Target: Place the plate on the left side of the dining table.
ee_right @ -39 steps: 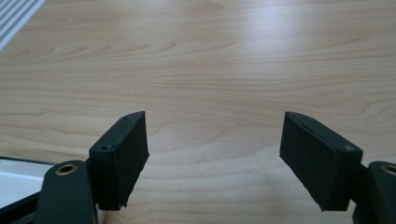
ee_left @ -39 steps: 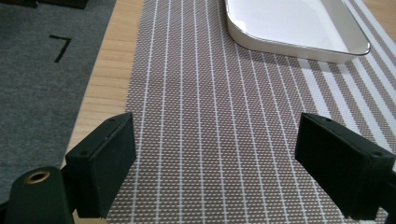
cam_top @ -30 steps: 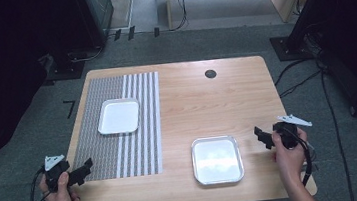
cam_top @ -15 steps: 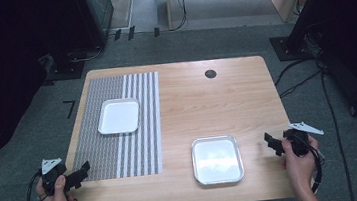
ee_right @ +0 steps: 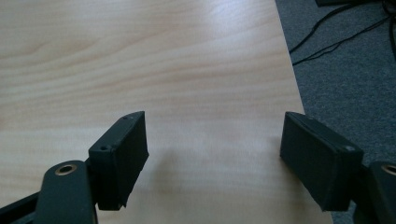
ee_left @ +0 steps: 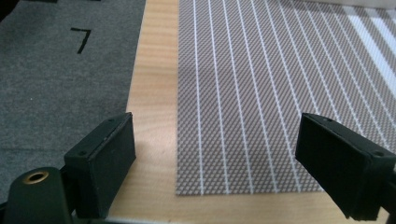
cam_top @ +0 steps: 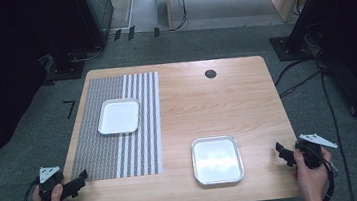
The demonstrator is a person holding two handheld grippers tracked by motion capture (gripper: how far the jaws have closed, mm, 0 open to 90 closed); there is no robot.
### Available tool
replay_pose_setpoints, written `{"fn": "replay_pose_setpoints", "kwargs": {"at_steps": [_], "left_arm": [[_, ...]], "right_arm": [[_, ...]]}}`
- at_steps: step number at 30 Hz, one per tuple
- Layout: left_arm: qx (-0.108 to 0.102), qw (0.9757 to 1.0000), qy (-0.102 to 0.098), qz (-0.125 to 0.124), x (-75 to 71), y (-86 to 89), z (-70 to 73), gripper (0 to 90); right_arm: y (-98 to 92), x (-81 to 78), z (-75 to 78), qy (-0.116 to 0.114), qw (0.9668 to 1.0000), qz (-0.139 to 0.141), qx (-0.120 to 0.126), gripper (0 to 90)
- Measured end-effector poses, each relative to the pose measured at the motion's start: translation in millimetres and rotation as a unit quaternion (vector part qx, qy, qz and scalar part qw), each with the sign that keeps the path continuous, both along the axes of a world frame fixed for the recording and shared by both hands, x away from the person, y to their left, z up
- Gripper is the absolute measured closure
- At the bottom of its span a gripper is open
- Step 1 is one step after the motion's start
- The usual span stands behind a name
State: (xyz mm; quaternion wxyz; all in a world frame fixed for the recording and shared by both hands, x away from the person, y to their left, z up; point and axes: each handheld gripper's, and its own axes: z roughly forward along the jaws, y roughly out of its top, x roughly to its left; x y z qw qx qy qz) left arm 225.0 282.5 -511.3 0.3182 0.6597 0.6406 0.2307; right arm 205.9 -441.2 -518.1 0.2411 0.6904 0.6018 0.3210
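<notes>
Metal tray sits lower centre, nearest your right gripper; both grippers' fingers gape wide, empty. Its shallow rim could slip from them.

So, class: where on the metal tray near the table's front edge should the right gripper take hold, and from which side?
Probably the raised rim on the right side of the metal tray. It lies flat on the table, so only the thin lip offers a hold. The right gripper sits open just to that side, nothing between, so a low approach from the right, one jaw over the rim, suits.
</notes>
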Motion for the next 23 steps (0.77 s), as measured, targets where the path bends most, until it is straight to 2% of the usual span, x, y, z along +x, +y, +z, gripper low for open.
{"fn": "replay_pose_setpoints", "kwargs": {"at_steps": [2, 3, 5, 6, 8, 9, 11, 23], "left_arm": [[0.0, 1.0, -0.002, 0.0, -0.7, 0.1, -1.0, 12.1], [-0.001, 1.0, -0.003, 0.001, -1.9, 0.0, -0.7, 12.1], [0.0, 1.0, -0.003, 0.001, -2.5, -0.3, -1.2, 12.2], [0.007, 0.9999, -0.007, 0.001, -4.4, -2.0, -2.4, 12.4], [0.025, 0.9996, -0.01, -0.001, -6.4, -4.8, -4.3, 12.6], [0.025, 0.9996, -0.01, -0.001, -6.4, -4.8, -4.3, 12.7], [0.047, 0.9988, -0.013, -0.005, -7.0, -8.7, -6.2, 12.7], [0.045, 0.9989, -0.016, -0.006, -5.5, -7.9, -7.0, 11.4]], "right_arm": [[1.3, -2.4, -1.1, 0.0, 1.0, 0.003, -0.007, 23.3], [5.1, -7.0, -2.1, 0.002, 0.9995, 0.008, -0.031, 22.8], [6.2, -8.0, -2.4, 0.002, 0.9992, 0.009, -0.039, 22.7], [9.6, -9.5, -4.4, 0.004, 0.9979, 0.009, -0.063, 21.8], [11.4, -9.6, -4.9, 0.002, 0.9979, 0.007, -0.064, 20.9], [11.7, -9.4, -5.5, 0.001, 0.998, 0.006, -0.062, 19.9], [12.2, -9.3, -6.3, -0.003, 0.998, 0.005, -0.063, 19.0], [12.8, -8.6, -6.8, -0.003, 0.998, 0.004, -0.063, 17.9]]}}
